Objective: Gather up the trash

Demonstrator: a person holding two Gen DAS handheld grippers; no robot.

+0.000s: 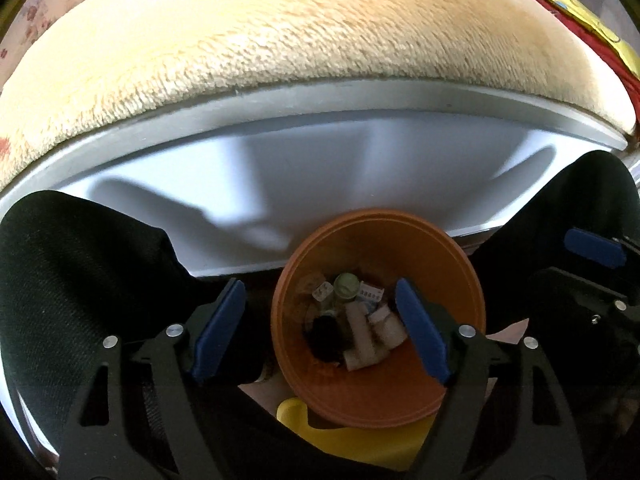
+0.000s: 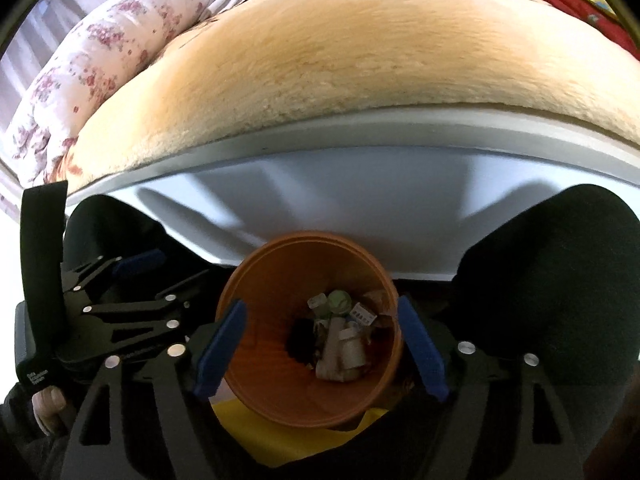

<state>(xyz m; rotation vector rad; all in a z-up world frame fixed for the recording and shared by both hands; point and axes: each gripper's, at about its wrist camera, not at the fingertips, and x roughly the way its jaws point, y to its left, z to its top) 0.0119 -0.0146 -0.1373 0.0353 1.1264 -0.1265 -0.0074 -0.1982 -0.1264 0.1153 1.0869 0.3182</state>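
Note:
An orange trash bin [image 1: 448,272] stands on the floor below a bed edge; it also shows in the right wrist view [image 2: 272,276]. Inside lie several pieces of trash [image 1: 360,320]: paper tubes, small cartons, a green lid and something dark, also seen in the right wrist view [image 2: 340,336]. My left gripper [image 1: 320,328] is open and empty, hovering above the bin. My right gripper [image 2: 320,348] is open and empty, also above the bin. The right gripper shows at the right edge of the left view [image 1: 592,276], and the left gripper at the left of the right view [image 2: 132,300].
A cream fuzzy blanket [image 1: 300,32] covers the bed, with a white bed frame [image 1: 320,120] below. A floral quilt [image 2: 92,64] lies at the left. The person's dark-clothed knees [image 1: 80,264] flank the bin. A yellow object [image 1: 360,440] lies under the bin's near side.

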